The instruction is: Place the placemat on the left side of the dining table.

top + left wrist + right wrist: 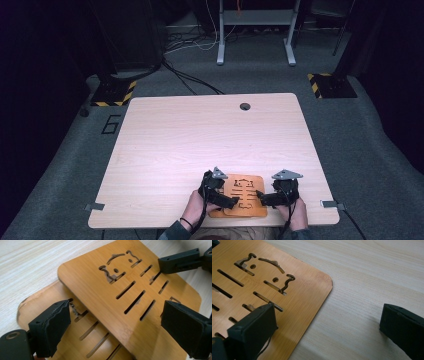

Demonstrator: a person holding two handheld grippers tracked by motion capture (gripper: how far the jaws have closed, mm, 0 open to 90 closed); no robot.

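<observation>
Two thin orange wooden boards with slots and a cat-face cutout lie stacked near the table's front edge. The upper board (243, 192) (130, 290) (294, 290) sits askew on the lower board (216, 213) (37, 305). My left gripper (227, 197) (112, 330) is open; its jaws straddle the stack from the left side, low over both boards. My right gripper (265, 196) (329, 332) is open too. One of its jaws hangs over the upper board's right part and the other over bare table. A jaw of the right gripper (180, 261) shows beyond the boards in the left gripper view.
The light wooden table (200, 145) has a cable hole (244, 106) at the back and metal clips (94, 206) (331, 204) on its front edge. On the floor behind stand yellow-black stand bases (114, 93) (330, 85), cables and a white desk frame (255, 30).
</observation>
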